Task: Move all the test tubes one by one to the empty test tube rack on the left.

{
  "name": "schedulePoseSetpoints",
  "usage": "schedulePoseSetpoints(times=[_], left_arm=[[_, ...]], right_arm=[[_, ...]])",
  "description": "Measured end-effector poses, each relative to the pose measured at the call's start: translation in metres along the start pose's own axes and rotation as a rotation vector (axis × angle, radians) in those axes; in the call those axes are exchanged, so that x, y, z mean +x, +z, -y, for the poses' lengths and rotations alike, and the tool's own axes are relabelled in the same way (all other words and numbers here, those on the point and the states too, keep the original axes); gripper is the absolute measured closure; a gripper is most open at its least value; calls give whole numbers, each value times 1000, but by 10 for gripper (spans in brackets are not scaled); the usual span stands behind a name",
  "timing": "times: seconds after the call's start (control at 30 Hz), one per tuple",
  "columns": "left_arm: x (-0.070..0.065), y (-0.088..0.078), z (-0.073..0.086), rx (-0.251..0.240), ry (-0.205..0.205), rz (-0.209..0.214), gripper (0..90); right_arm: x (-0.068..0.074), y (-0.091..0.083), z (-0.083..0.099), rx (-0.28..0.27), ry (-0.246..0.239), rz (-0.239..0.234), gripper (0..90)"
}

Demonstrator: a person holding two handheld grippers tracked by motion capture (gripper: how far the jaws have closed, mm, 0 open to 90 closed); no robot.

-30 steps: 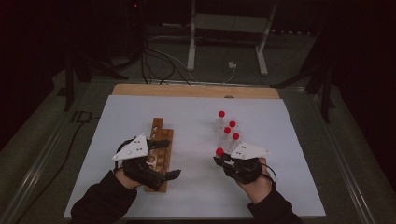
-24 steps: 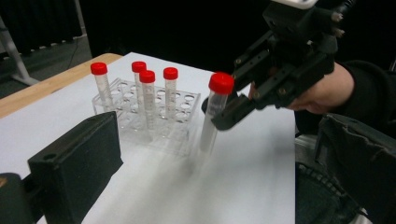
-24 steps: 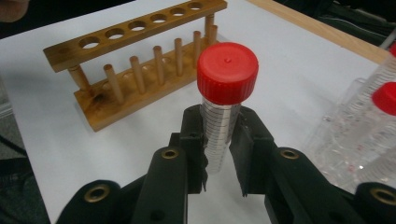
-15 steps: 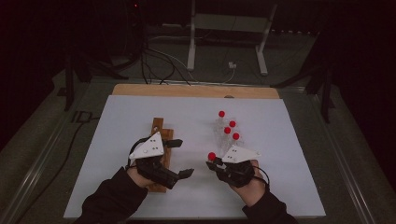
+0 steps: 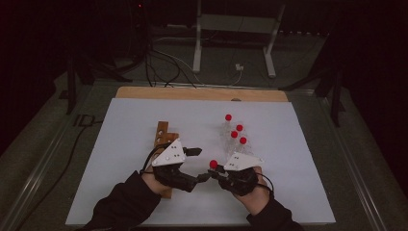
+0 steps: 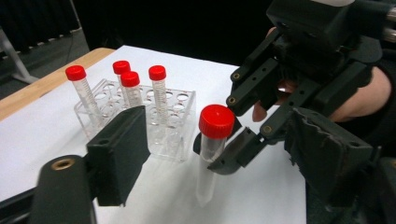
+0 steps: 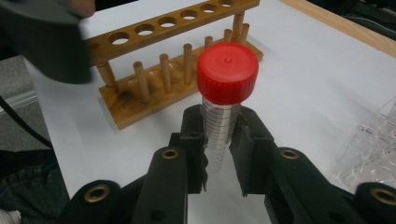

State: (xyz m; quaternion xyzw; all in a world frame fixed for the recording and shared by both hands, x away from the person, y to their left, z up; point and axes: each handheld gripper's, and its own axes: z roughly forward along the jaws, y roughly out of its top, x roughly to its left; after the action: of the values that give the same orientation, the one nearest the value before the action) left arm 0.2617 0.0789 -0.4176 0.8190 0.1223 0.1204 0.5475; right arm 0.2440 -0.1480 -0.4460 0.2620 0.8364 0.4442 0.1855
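Right gripper view, right hand-held gripper (image 7: 218, 154) clamped on red-capped tube (image 7: 223, 100), graduation lines unreadable, left hand-held gripper (image 6: 224, 154) closing, half-open, empty.

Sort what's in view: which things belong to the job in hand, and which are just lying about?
In the job: red-capped tube, right gripper, left gripper, wooden rack, clear rack.
Lying about: floor cables, white stand.

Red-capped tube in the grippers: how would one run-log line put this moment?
right gripper: shut on red-capped tube, upright | left gripper: jaws just closing, either side of it, not touching | clear rack: four tubes | wooden rack: empty
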Motion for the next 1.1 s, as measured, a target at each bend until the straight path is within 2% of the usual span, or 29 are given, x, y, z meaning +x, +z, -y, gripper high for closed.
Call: schedulePoseSetpoints(times=[0.07,0.1,0.13,0.23,0.3,0.37,0.5,0.67,0.83,1.1], left_arm=[[-1,2,0,3,9,-6,328],[-1,3,-1,3,13,-6,328],[-1,4,-1,3,11,-4,372],[-1,7,-2,9,15,-5,404],[-2,10,-3,23,32,-18,463],[-4,13,-3,30,41,-17,474],[-5,17,-4,52,56,-27,565],[-6,23,-4,73,69,-24,605],[-7,26,-4,83,80,-27,697],[-7,26,-6,86,85,-29,717]], right_arm=[[1,0,0,1,-2,-3,752],[1,0,0,1,-2,-3,752],[1,0,0,0,0,-7,752],[1,0,0,2,0,-8,752],[1,0,0,3,0,-11,752],[1,0,0,4,-3,-11,752],[1,0,0,4,3,-14,752],[1,0,0,2,1,-15,752],[1,0,0,5,-1,-18,752],[0,-2,0,1,4,-17,751]])
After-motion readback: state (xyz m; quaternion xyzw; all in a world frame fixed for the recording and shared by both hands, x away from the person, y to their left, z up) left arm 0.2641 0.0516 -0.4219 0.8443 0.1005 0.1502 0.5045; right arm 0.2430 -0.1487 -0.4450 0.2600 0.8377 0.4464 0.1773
